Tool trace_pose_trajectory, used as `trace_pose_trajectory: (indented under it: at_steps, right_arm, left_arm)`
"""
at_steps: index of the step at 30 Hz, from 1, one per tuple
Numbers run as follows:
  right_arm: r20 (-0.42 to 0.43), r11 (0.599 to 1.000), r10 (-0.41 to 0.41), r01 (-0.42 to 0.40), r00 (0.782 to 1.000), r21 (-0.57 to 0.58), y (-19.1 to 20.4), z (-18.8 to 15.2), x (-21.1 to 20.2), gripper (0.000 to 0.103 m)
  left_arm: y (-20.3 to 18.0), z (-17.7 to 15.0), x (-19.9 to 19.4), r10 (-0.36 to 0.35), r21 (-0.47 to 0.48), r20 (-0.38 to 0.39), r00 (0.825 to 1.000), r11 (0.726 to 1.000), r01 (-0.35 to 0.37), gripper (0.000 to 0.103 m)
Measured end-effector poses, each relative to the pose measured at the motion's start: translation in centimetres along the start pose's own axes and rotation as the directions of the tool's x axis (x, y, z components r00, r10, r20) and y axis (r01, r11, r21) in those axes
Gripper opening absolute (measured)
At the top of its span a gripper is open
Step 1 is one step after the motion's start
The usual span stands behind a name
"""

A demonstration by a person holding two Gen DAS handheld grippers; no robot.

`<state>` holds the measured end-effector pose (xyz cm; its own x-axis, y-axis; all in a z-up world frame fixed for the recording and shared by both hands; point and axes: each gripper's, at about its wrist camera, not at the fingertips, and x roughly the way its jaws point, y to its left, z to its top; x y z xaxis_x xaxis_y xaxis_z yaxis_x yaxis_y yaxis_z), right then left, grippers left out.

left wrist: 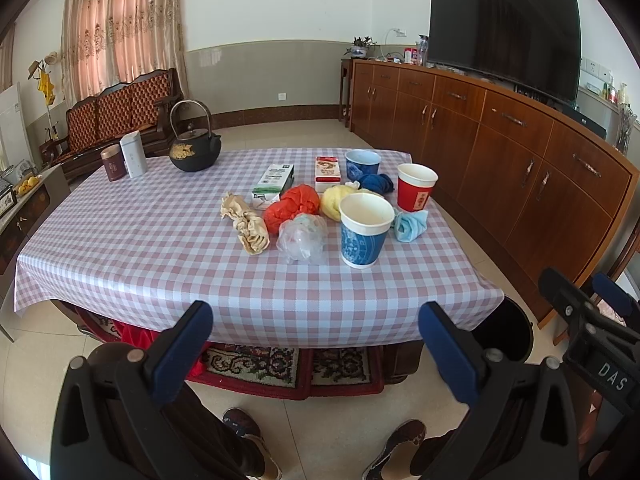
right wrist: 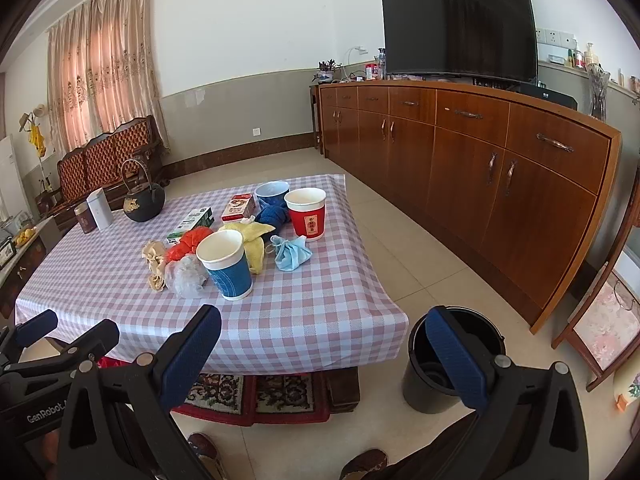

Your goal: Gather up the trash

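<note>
Trash lies on the checkered table (left wrist: 140, 248): a blue paper cup (left wrist: 364, 230) (right wrist: 226, 264), a red paper cup (left wrist: 416, 186) (right wrist: 306, 212), a clear plastic wad (left wrist: 302, 238), an orange wad (left wrist: 294, 208), a beige crumpled paper (left wrist: 246, 222), a yellow wad (left wrist: 334, 200), a light blue mask (left wrist: 410, 226) (right wrist: 290, 254) and cartons (left wrist: 274, 182). A black bin (right wrist: 448, 360) stands on the floor right of the table. My left gripper (left wrist: 316, 344) and right gripper (right wrist: 324, 350) are open and empty, held before the table's near edge.
A black teapot (left wrist: 194, 148) and two tins (left wrist: 126, 158) stand at the table's far left. A long wooden cabinet (right wrist: 500, 168) with a TV runs along the right. A sofa (left wrist: 120, 112) is at the back left. A patterned rug (right wrist: 256, 396) lies under the table.
</note>
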<state>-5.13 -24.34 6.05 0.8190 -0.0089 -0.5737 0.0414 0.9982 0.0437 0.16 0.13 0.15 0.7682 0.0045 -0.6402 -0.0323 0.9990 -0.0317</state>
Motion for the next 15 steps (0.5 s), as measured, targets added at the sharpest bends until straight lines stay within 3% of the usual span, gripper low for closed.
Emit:
trace_pose_trajectory:
  at_steps: [15]
  right_arm:
    - [-0.002,1.0,0.001,-0.001,1.0,-0.002,0.02,-0.16,0.44,0.103]
  left_arm:
    - [0.32,0.09,0.12,-0.001,-0.002,0.003,1.0,1.0,0.001,0.103]
